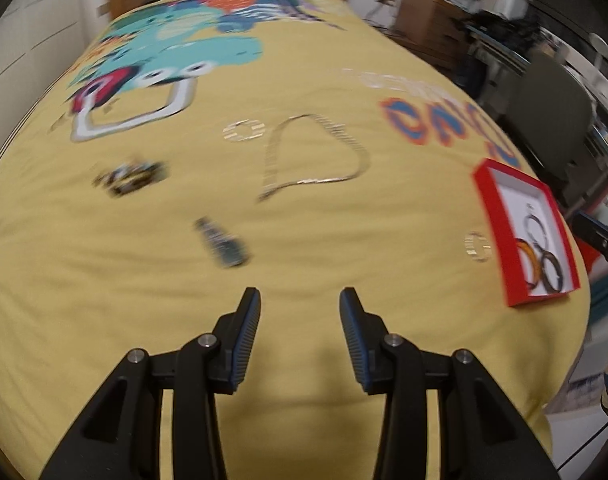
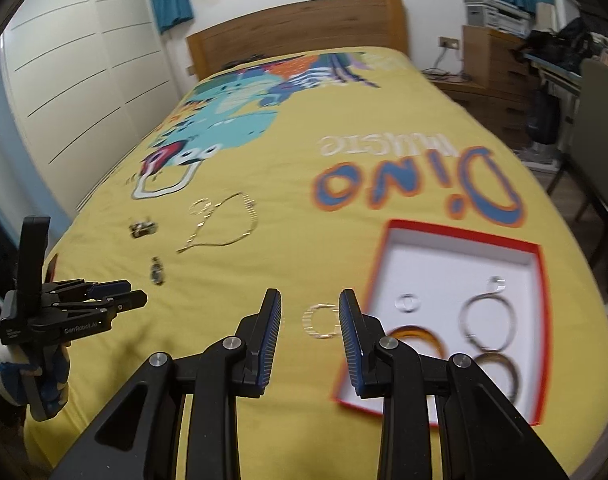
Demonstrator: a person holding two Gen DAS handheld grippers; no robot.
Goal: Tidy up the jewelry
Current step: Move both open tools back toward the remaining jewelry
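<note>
A red box with a white inside (image 2: pixel 455 268) (image 1: pixel 519 192) lies on the yellow bedspread and holds several bangles and rings. A pale striped bangle (image 2: pixel 321 321) (image 1: pixel 477 246) lies on the spread just left of the box, between my right gripper's fingertips in that view. My right gripper (image 2: pixel 309 300) is open and empty above it. My left gripper (image 1: pixel 300 298) (image 2: pixel 122 294) is open and empty over the bed's near left part. A thin chain necklace (image 1: pixel 315 156) (image 2: pixel 224 228), another pale bangle (image 1: pixel 244 131), a dark ornate piece (image 1: pixel 130 178) and a small dark piece (image 1: pixel 224 244) lie spread ahead of it.
The bed's wooden headboard (image 2: pixel 300 36) is at the far end. White wardrobe doors (image 2: pixel 72 80) stand to the left. A wooden dresser (image 2: pixel 491 68), a desk and a chair (image 2: pixel 595 152) crowd the right side of the bed.
</note>
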